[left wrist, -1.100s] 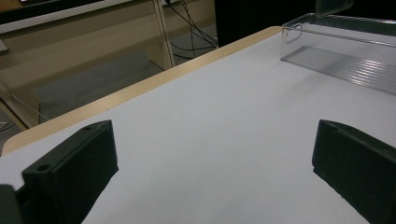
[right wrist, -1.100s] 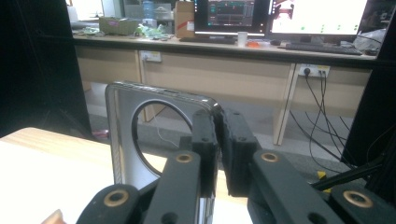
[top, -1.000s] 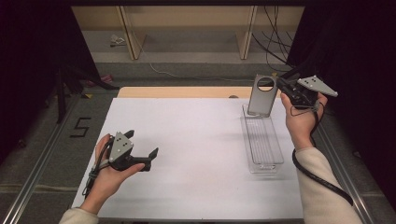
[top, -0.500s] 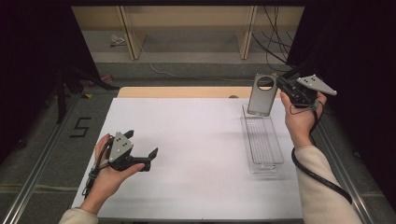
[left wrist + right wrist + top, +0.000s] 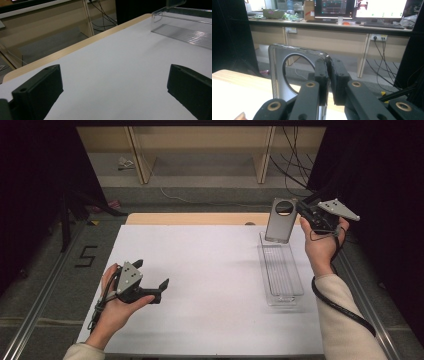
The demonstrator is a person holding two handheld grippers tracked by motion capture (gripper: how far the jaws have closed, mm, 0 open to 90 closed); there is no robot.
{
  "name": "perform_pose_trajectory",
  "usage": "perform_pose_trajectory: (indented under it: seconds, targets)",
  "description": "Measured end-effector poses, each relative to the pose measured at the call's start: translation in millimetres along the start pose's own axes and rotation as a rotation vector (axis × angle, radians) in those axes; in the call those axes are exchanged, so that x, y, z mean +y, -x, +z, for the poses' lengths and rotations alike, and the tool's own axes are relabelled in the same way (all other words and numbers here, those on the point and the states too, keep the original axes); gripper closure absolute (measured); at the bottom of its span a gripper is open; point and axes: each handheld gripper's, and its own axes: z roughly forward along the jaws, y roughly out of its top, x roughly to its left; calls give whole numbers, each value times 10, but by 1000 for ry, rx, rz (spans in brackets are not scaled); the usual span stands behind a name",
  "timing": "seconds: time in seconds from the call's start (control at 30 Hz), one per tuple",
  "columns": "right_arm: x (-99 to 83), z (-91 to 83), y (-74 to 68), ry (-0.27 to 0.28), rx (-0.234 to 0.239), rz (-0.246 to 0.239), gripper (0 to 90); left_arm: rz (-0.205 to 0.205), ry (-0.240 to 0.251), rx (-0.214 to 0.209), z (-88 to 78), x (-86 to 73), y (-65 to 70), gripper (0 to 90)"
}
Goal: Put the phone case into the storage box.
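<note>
Right gripper (image 5: 299,213) held a flat grey rectangular phone case with a large round camera opening (image 5: 280,221), jaws clamped on its edge. Case hung upright in the air above the far end of the clear, ribbed plastic tray (image 5: 281,296), which lay along the right side of the white desk (image 5: 210,285). Tray was empty; judged that lowering and releasing the case into it remained. Left gripper (image 5: 152,287) rested near the desk's front left corner, jaws spread wide, holding nothing.
</note>
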Motion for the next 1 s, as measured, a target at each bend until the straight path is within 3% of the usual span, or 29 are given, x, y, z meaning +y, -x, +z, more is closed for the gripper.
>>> perform_pose_trajectory:
  seconds: [1.0]
  targets:
    - [2, 94, 16, 1, -7, 0, 850, -3, -3, -1, 5, -9, 2, 0]
